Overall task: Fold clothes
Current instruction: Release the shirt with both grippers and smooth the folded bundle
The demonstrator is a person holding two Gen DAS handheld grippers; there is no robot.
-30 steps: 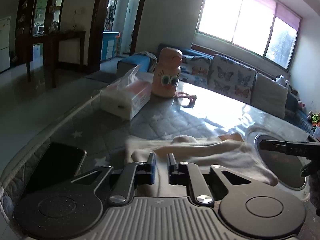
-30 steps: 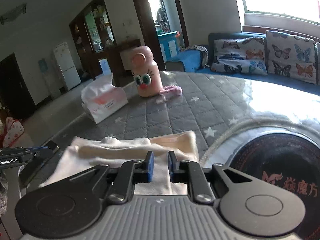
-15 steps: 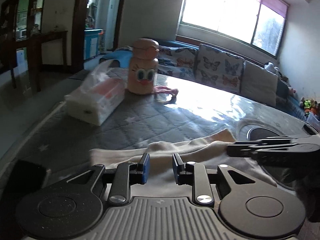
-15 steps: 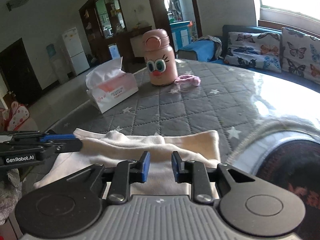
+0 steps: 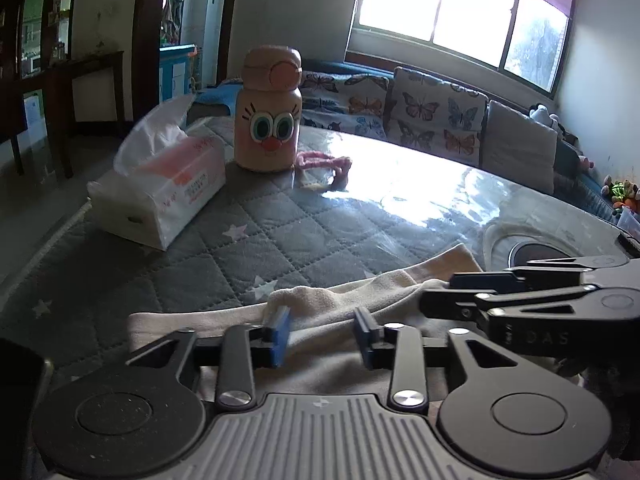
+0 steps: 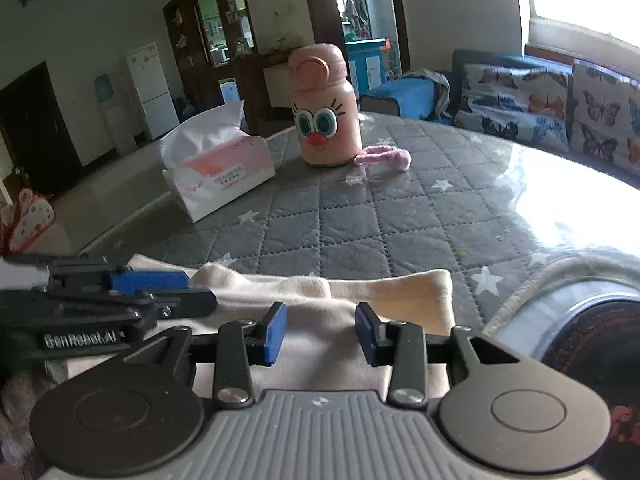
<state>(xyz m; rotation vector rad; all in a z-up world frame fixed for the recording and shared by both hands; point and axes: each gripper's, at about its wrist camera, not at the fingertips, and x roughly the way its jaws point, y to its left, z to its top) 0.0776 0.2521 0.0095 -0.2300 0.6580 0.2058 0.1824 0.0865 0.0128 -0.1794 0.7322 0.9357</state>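
Both grippers' jaws apart over the cream garment (image 5: 360, 300), bottom centre on the grey quilted table (image 5: 248, 240). Left gripper (image 5: 322, 330) view alone shows window (image 5: 460, 12); right gripper (image 6: 320, 330) view alone shows white fridge (image 6: 150, 88), upper left.

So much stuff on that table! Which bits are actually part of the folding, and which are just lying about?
Part of the folding:
- cream garment
- left tongs, open
- right tongs, open

Just lying about:
- tissue pack
- pink cartoon-face bottle
- pink strap beside the bottle
- round dark hob
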